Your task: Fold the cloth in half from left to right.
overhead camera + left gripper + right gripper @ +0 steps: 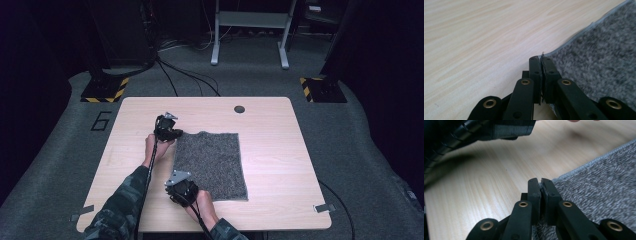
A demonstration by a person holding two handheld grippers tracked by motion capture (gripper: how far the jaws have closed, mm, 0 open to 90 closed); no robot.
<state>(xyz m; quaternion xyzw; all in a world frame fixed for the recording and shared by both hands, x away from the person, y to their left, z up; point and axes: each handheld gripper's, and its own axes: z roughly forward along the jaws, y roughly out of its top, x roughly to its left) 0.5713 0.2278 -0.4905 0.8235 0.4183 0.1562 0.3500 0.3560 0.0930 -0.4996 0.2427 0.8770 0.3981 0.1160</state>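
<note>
A grey fuzzy cloth (215, 162) lies flat on the pale wooden table (280, 150). My left gripper (176, 134) sits at the cloth's far left corner, jaws shut on its hemmed edge. In the left gripper view the pads (535, 72) pinch the cloth (599, 57) at its corner. My right gripper (183, 188) sits at the near left corner. In the right gripper view its jaws (540, 182) stand closed with the cloth (604, 182) edge caught between them. A camouflage-patterned sleeve (122, 200) and hands reach in from the bottom.
A round cable hole (239, 109) lies near the table's far edge. Tape strips (325, 207) mark the near corners. Floor stands with yellow-black stripes (105, 90) flank the table, cables run across the carpet, and a metal frame (250, 30) stands behind.
</note>
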